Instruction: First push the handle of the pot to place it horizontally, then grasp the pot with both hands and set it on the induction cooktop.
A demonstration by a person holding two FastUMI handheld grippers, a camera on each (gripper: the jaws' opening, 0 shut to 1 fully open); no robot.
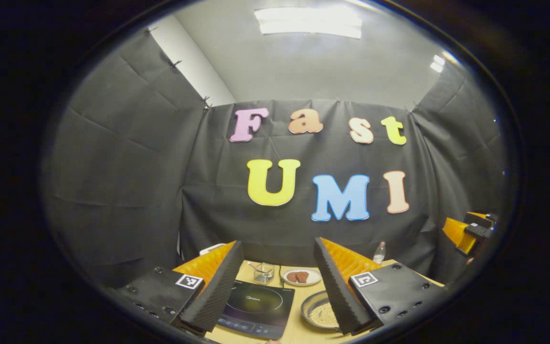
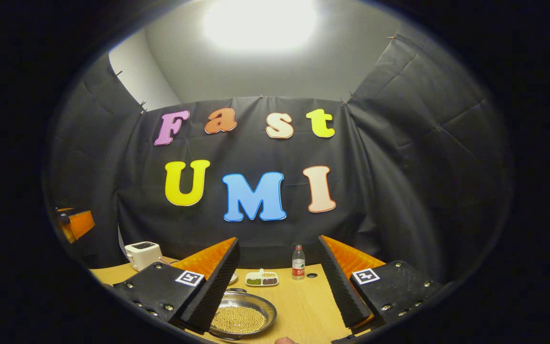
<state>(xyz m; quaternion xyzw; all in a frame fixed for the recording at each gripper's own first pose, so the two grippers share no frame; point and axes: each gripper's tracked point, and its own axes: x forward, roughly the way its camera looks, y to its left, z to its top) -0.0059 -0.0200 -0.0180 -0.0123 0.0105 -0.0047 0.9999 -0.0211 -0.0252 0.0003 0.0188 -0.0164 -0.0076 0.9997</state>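
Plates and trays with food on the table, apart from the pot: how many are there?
2. A round plate lies behind the cooktop; a divided tray lies left of the bottle. The grippers may hide more.

On the bench [image 1: 299,329], the pot [image 1: 320,310] sat right of the induction cooktop [image 1: 256,308]; plate [image 1: 302,276] and glass [image 1: 263,272] behind them, toaster [image 2: 142,253] far left, bottle [image 2: 298,263] behind.
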